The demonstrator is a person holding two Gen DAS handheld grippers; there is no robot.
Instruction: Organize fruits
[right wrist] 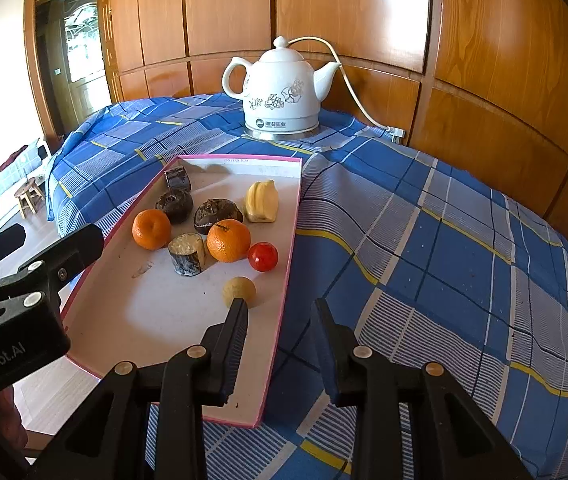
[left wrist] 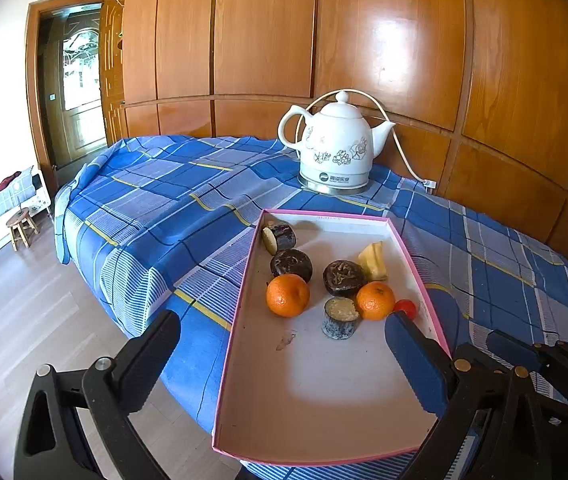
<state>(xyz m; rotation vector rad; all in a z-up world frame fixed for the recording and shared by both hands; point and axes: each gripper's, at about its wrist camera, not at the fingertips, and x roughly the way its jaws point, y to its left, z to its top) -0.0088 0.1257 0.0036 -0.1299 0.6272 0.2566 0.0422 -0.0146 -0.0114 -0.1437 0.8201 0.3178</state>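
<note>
The wall panelling (left wrist: 264, 28) across the top of both views is varnished wood, glossy enough to carry bright window glare. The kettle (right wrist: 280, 88) looks like glazed white ceramic on a shiny metal base ring. The cloth (right wrist: 424, 240) over the worktop is matt woven fabric, slightly creased. The tray (left wrist: 324, 400) reads as matt white cardboard with a pink paper edge (scuffed in places). The two oranges (left wrist: 287, 295) have dimpled, faintly shiny peel; the red fruit (right wrist: 263, 256) is smooth and glossy. The floor (left wrist: 24, 320) at lower left is pale wood-look boards with a soft sheen.
</note>
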